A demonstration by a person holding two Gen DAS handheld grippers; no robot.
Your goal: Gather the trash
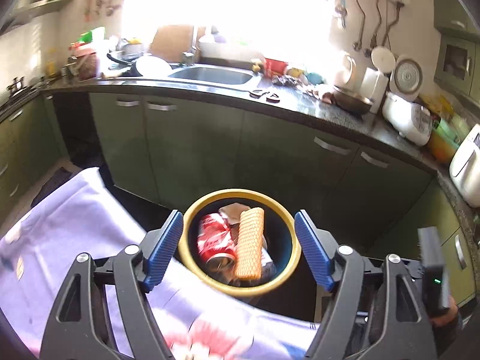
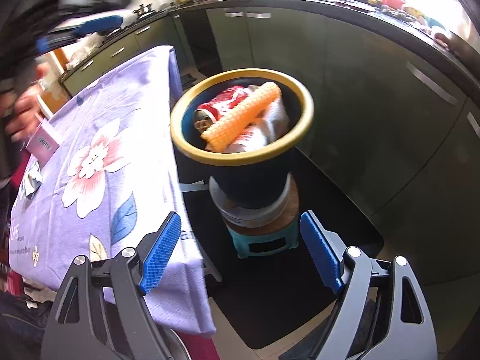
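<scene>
A dark bin with a yellow rim (image 1: pixel 292 237) (image 2: pixel 240 157) stands beside the table on a white tub and a teal stool (image 2: pixel 264 240). It holds a crushed red can (image 1: pixel 214 235) (image 2: pixel 223 100), an orange ribbed wrapper (image 1: pixel 249 243) (image 2: pixel 243 117) and white crumpled paper (image 2: pixel 270 123). My left gripper (image 1: pixel 238 247) is open and empty above the bin. My right gripper (image 2: pixel 240 252) is open and empty, lower and nearer than the bin. A pink box (image 2: pixel 43 139) and a crumpled foil scrap (image 2: pixel 31 181) lie on the table's far left. The left gripper also shows blurred at the right wrist view's top left (image 2: pixel 90 15).
The table has a purple flowered cloth (image 1: pixel 60 234) (image 2: pixel 99 162). Green cabinets (image 1: pixel 210 147) under a dark counter (image 1: pixel 330 111) with a sink (image 1: pixel 213 75), a rice cooker (image 1: pixel 408 117) and clutter run behind. A dark floor mat (image 2: pixel 300 300) lies under the stool.
</scene>
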